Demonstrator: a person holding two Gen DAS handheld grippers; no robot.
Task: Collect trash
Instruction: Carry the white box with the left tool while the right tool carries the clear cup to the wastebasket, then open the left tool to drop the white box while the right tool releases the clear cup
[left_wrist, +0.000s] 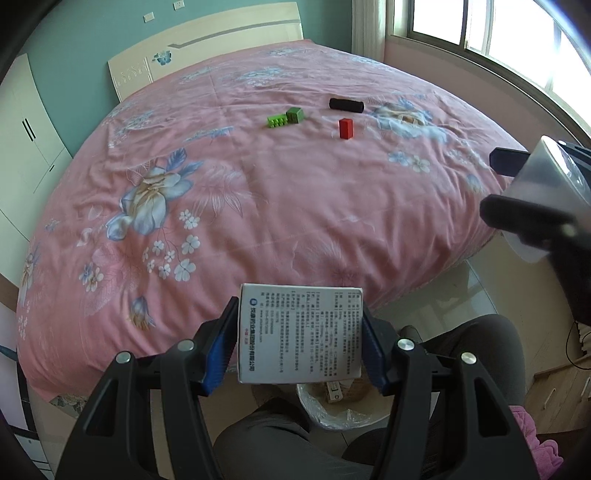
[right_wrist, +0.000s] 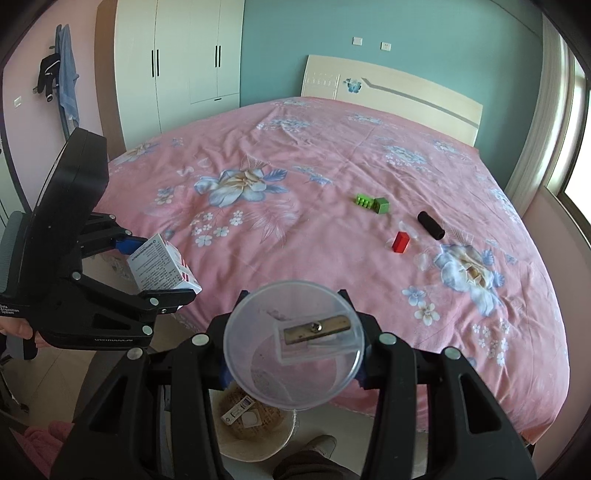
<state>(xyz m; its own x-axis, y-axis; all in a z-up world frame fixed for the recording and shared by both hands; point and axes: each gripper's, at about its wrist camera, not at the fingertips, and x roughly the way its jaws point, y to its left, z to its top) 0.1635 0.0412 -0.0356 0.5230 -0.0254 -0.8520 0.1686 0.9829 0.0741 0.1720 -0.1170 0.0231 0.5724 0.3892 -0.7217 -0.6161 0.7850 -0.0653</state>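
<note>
My left gripper (left_wrist: 300, 334) is shut on a white printed medicine box (left_wrist: 300, 334) and holds it off the bed's near edge, above the lined trash bin (left_wrist: 314, 408). The box also shows in the right wrist view (right_wrist: 160, 264). My right gripper (right_wrist: 293, 347) is shut on a clear plastic cup (right_wrist: 293, 347) with a pencil sharpener blade piece (right_wrist: 317, 332) inside, held above the trash bin (right_wrist: 255, 424). In the left wrist view the cup (left_wrist: 546, 195) shows at the right. The bin holds some wrappers.
On the pink floral bed (left_wrist: 258, 192) lie green blocks (left_wrist: 286, 117), a red block (left_wrist: 346, 128) and a black cylinder (left_wrist: 346, 105). The person's legs (left_wrist: 266, 439) are beside the bin. A wardrobe (right_wrist: 177, 66) and headboard (right_wrist: 391, 88) stand behind.
</note>
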